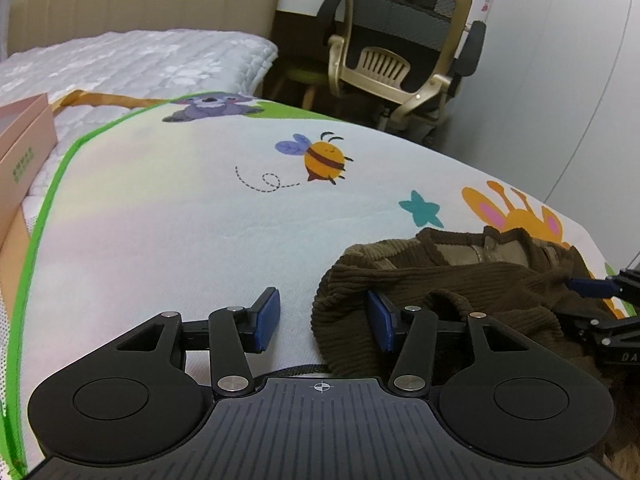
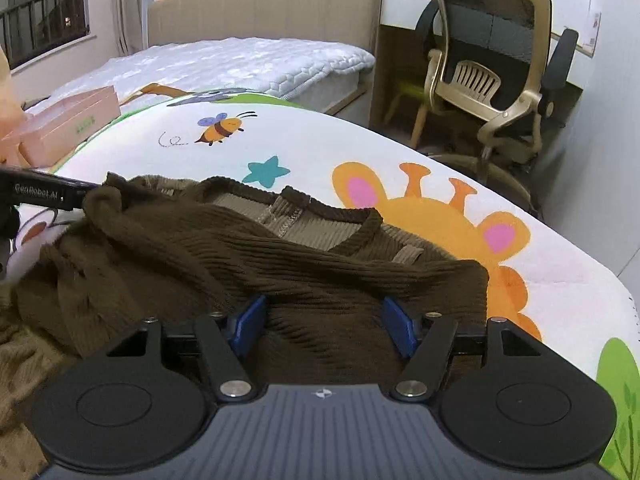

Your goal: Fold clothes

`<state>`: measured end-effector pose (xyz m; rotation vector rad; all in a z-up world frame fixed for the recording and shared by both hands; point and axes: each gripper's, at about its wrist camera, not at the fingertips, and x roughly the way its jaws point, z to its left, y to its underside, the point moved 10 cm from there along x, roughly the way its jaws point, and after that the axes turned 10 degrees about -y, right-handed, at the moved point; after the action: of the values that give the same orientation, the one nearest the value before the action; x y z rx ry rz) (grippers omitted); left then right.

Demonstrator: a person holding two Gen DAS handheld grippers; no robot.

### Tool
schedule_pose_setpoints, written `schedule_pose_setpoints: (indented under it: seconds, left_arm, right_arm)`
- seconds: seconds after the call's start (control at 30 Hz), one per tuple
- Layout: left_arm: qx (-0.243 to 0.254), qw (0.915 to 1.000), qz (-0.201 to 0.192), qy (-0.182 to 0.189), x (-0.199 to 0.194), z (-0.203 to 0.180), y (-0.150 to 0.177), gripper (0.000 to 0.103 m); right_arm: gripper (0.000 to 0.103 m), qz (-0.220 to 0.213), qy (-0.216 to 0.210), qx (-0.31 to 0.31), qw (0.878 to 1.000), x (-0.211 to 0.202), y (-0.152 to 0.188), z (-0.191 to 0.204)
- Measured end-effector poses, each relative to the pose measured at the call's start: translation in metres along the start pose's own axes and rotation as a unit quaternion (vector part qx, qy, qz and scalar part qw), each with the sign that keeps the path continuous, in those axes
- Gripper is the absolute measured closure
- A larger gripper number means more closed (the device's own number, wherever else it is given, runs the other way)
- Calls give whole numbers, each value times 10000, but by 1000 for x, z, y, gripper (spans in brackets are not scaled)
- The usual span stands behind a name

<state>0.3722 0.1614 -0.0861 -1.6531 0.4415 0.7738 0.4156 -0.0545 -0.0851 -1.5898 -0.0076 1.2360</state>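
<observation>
A dark brown ribbed sweater (image 2: 248,256) lies crumpled on a cartoon-print mat (image 2: 304,140), collar facing away. It also shows at the lower right of the left wrist view (image 1: 460,280). My left gripper (image 1: 324,322) is open, its right pad at the sweater's left edge, its left pad over bare mat. My right gripper (image 2: 324,326) is open, both blue pads resting on the sweater's near part. The left gripper's tip shows at the sweater's left shoulder in the right wrist view (image 2: 52,196). The right gripper's tip shows at the far right of the left wrist view (image 1: 600,288).
The mat (image 1: 160,216) has a green border and lies on a bed with a white quilted cover (image 1: 132,60). A pink box (image 1: 24,148) sits at the mat's left. An office chair (image 2: 500,72) stands beyond the bed's right side.
</observation>
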Motion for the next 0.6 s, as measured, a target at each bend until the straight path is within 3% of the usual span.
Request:
schedule_pose_setpoints:
  seconds: [0.2, 0.3, 0.4, 0.53, 0.6]
  left_arm:
    - [-182, 9997, 76, 128, -6, 3, -2, 50]
    - [-595, 9948, 211, 798, -19, 2, -7, 50]
    - [-853, 9858, 555, 1339, -22, -7, -9, 48]
    - [-781, 9880, 725, 1116, -6, -17, -7, 45]
    - [-798, 9880, 764, 1076, 3, -20, -4, 45]
  right_arm:
    - [38, -516, 23, 931, 9943, -38, -24, -56]
    - [38, -563, 32, 1492, 9872, -50, -17, -97]
    - [37, -513, -269, 2113, 9757, -44, -2, -121]
    - [37, -538, -670, 2733, 9581, -18, 9, -129]
    - [32, -516, -776, 2601, 9611, -4, 5, -117]
